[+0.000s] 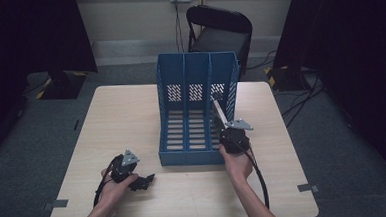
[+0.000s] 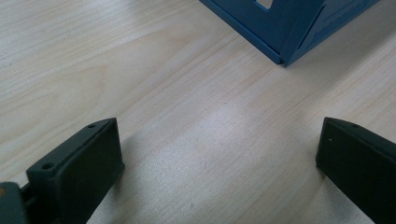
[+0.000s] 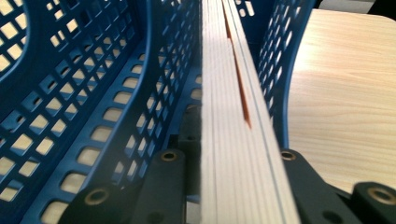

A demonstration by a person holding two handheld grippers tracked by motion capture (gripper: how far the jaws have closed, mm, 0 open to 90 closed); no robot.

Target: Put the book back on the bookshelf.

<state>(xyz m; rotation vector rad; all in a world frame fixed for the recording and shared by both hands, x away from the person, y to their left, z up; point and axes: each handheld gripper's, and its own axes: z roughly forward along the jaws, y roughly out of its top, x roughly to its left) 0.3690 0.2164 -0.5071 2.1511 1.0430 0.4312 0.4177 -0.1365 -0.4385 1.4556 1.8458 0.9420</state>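
The book (image 1: 220, 110) sits in the rightmost compartment of the blue file rack (image 1: 196, 83), its long axis running from the rack's open front toward the perforated back wall, the far end tilted upward. The right gripper (image 1: 225, 129) is clamped on the near end of it, at the rack's front right corner. The right gripper view puts us right on the page edges: the book (image 3: 233, 121) appears as a pale block of stacked leaves with a thin orange sliver (image 3: 240, 88) tucked among them, a black jaw pressed to each side, and the rack's lattice dividers (image 3: 116, 93) rising on both flanks. From the high view the same book is only a thin grey-white strip leaning inside the slot. The left gripper (image 1: 144, 182) rests low on the wooden table (image 1: 121, 117), off the rack's front left corner. Its own view shows the jaws spread wide over bare woodgrain, holding nothing, with the rack's blue corner (image 2: 285, 32) ahead.
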